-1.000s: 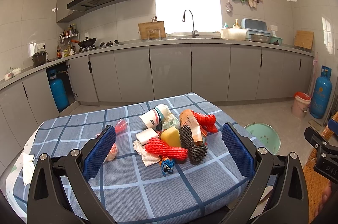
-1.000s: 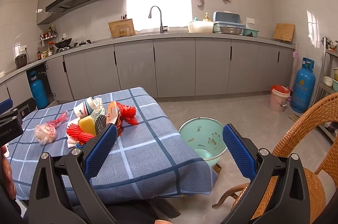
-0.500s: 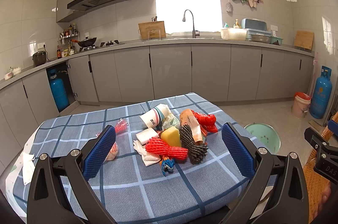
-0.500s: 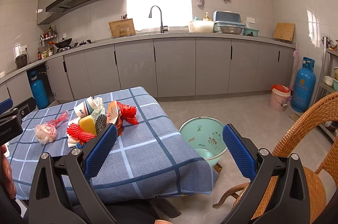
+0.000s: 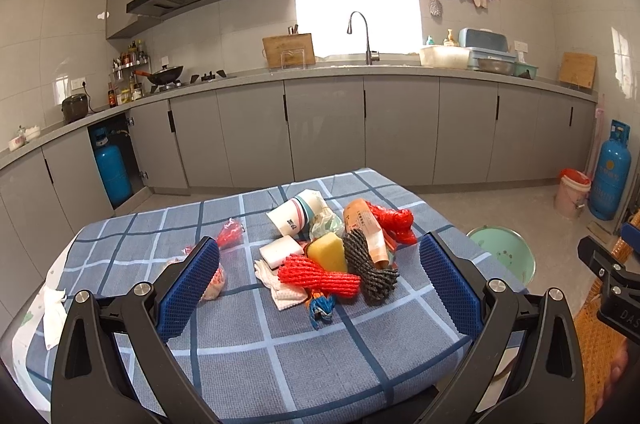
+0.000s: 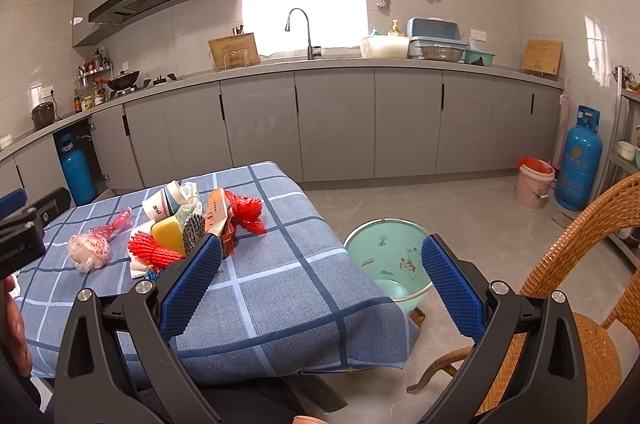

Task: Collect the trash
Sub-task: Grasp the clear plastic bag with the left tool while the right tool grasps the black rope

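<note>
A pile of trash lies on the blue checked tablecloth point(image 5: 248, 356): a red foam net point(image 5: 320, 278), a yellow sponge point(image 5: 327, 256), a dark net sleeve point(image 5: 366, 268), a paper cup point(image 5: 292, 214), an orange wrapper point(image 5: 366, 228), red mesh point(image 5: 394, 222), white tissue point(image 5: 280, 290) and a small blue scrap point(image 5: 322, 306). My left gripper point(image 5: 318, 290) is open, held above the table's near side in front of the pile. My right gripper point(image 6: 320, 282) is open over the table's right corner. A mint green basin point(image 6: 386, 256) stands on the floor beside the table.
A pale bagged lump point(image 6: 88, 250) and a red wrapper point(image 6: 120, 220) lie left of the pile. A wicker chair point(image 6: 576, 308) stands at the right. Grey kitchen cabinets point(image 5: 324, 132), a pink bucket point(image 6: 534, 182) and blue gas cylinders point(image 6: 578, 164) line the far wall.
</note>
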`<state>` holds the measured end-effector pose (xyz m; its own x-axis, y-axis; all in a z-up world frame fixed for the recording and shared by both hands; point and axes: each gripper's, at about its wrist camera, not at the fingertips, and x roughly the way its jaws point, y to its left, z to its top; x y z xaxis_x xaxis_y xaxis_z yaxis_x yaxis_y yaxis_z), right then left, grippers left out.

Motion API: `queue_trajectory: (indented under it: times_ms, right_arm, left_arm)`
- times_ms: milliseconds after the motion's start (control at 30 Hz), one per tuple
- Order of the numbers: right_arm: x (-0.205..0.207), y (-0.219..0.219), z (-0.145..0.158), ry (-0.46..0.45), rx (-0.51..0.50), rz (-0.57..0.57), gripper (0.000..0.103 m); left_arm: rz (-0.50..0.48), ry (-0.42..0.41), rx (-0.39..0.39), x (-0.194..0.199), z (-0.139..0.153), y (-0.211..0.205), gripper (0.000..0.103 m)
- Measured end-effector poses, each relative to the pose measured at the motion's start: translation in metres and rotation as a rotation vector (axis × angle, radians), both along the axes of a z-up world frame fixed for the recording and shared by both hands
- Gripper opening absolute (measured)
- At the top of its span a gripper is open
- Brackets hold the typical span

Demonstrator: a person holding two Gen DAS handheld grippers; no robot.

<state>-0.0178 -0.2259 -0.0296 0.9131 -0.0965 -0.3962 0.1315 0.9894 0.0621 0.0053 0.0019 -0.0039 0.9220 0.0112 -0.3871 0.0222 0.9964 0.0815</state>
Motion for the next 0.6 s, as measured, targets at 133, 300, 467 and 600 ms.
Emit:
queue_trajectory:
  times_ms: [133,300,467,600]
  right_arm:
    - [0.016,0.004,-0.011,0.011,-0.012,0.01,0.098]
    - [0.045,0.013,-0.024,0.045,-0.014,0.031,0.098]
    - [0.075,0.036,-0.028,0.063,-0.044,0.102,0.098]
    - [0.102,0.054,-0.029,0.08,-0.071,0.156,0.098]
  left_arm:
    - [0.008,0.027,0.005,0.01,-0.01,0.007,0.099]
    - [0.071,0.074,0.0,0.031,-0.024,0.034,0.099]
    - [0.185,0.116,-0.011,0.05,-0.039,0.076,0.099]
    - [0.294,0.16,-0.029,0.071,-0.054,0.119,0.099]
